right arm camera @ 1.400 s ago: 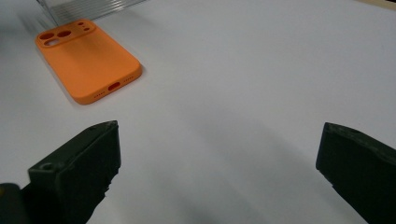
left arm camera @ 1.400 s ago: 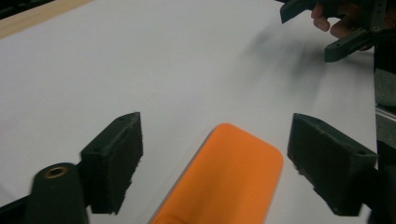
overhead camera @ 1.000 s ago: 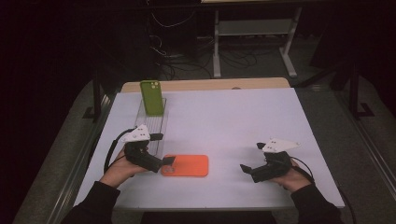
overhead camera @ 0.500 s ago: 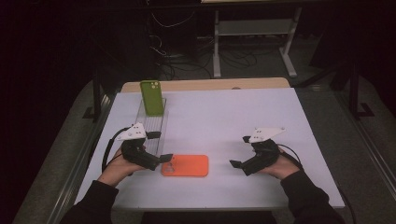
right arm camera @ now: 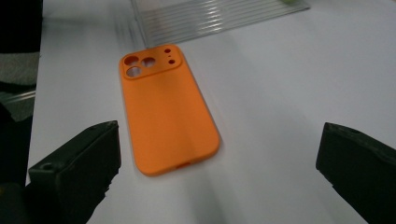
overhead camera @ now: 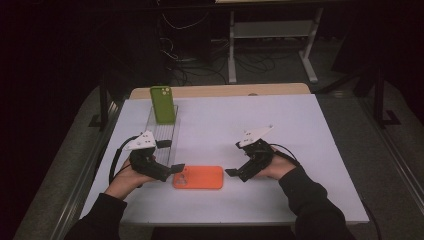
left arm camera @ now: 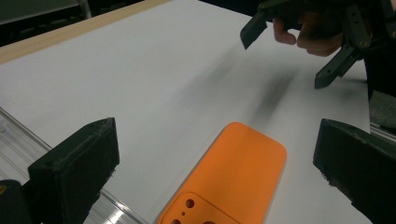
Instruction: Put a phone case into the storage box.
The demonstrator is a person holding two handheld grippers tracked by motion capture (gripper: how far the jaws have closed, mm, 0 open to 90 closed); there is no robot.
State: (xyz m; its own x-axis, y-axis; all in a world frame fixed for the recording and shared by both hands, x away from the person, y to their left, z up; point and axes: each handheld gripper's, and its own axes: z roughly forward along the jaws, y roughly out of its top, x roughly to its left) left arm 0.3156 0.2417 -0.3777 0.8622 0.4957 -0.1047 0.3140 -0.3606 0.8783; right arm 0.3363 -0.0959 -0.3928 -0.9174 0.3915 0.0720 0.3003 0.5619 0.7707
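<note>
The left tongs [overhead camera: 170,156] are held low over the desk [overhead camera: 300,130] with both jaws spread wide and nothing between them; in the left gripper view the two black jaws stand well apart at either side of the frame. The right tongs [overhead camera: 239,167] are likewise spread wide and empty, held in the person's right hand [overhead camera: 272,167]. The orange phone case [overhead camera: 198,177] lies flat on the desk between the two tongs, back face up, with its camera cut-outs at the end nearest the left tongs. The lower jaw tip of the left tongs sits just beside that end of the case; whether it touches cannot be told. The right tongs point at the opposite short end, their lower jaw tip near the case but apart from it. In the right gripper view the orange phone case [right arm camera: 166,107] lies ahead of the jaws, closer to the left-hand jaw. Beyond the left tongs, a clear ribbed rack [overhead camera: 162,140] lies on the desk, and a green phone case [overhead camera: 163,104] stands upright at its far end. A wooden strip [overhead camera: 225,90] borders the far edge of the desk.
</note>
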